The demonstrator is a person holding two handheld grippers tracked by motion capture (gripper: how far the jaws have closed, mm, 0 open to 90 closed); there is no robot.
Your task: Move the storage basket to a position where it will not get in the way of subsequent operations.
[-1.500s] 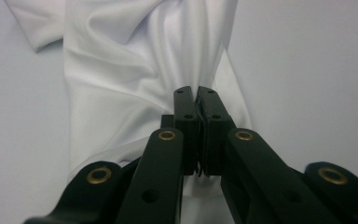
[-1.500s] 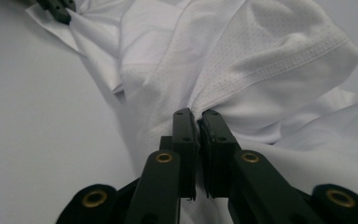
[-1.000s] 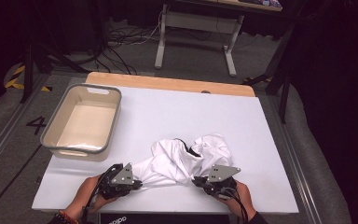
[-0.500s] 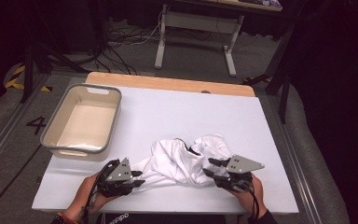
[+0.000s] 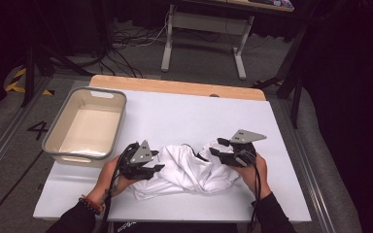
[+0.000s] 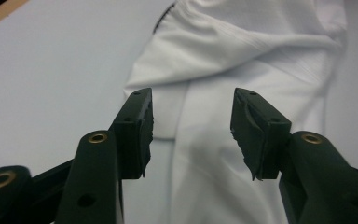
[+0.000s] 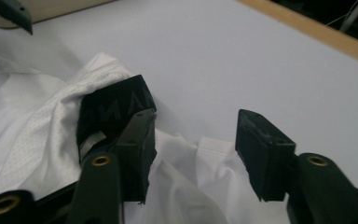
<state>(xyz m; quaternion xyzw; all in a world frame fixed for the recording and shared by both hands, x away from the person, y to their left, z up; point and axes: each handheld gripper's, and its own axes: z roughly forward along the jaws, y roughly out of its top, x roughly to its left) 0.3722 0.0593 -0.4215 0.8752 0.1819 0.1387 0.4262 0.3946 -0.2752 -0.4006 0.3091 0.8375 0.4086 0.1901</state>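
Note:
A crumpled white garment (image 5: 189, 171) with a black inner band (image 7: 114, 106) lies near the front middle of the white table (image 5: 184, 114). My left gripper (image 5: 158, 168) hovers at the garment's left edge, pointing right. Its jaws have just been opening and stand apart over the white cloth (image 6: 214, 154), with no pad pressing on it. My right gripper (image 5: 215, 148) is at the garment's right end, pointing left. Its jaws have also just been opening, and they stand apart above the cloth (image 7: 37, 135) beside the black band.
A beige bin (image 5: 58, 132) stands on the table's left side, its rim also in the right gripper view (image 7: 56, 11). A wooden strip (image 5: 175, 87) runs along the far edge. Cables and a desk frame (image 5: 201, 29) lie on the floor beyond.
Both grippers have lifted and moved away from the table's front edge, and their jaws have gone from shut to apart. The garment has been let go and lies bunched between them.

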